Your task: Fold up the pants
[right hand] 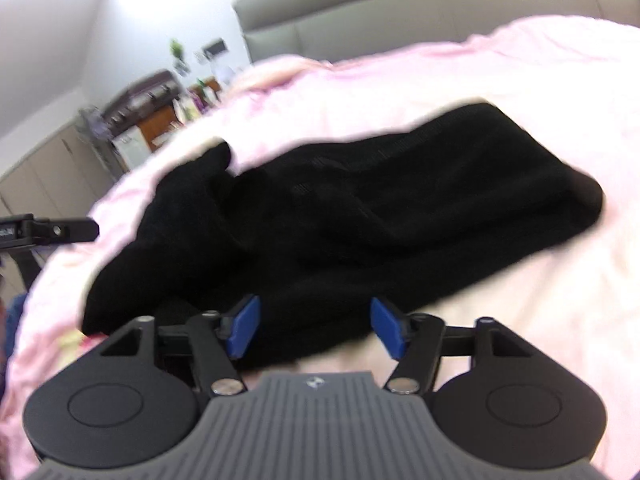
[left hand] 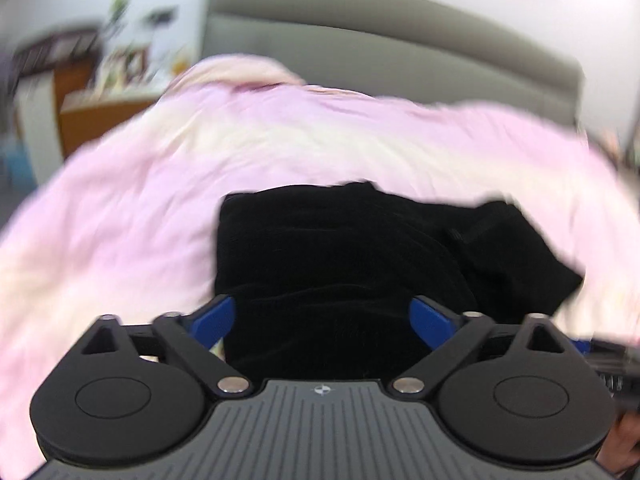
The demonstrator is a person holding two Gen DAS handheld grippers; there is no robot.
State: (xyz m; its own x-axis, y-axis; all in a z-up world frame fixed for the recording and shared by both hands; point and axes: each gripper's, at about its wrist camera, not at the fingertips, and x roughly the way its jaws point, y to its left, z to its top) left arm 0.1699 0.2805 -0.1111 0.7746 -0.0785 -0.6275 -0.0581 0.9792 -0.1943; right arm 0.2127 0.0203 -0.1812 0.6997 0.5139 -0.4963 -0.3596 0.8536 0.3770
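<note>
Two grippers, both spread open and empty: left gripper (left hand: 322, 320) low over the near edge of the black pants (left hand: 340, 264), right gripper (right hand: 314, 326) likewise. Pants bunched, partly folded, on the pink bed cover (right hand: 520, 80), below the grey headboard (left hand: 400, 32).

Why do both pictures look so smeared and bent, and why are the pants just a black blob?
Left wrist view: the pink bedspread and far shelves are streaked with motion blur, while the left gripper stays sharp. Right wrist view: the lens bows the gray headboard; the black pants are too dark to show folds, their edges soft.
</note>
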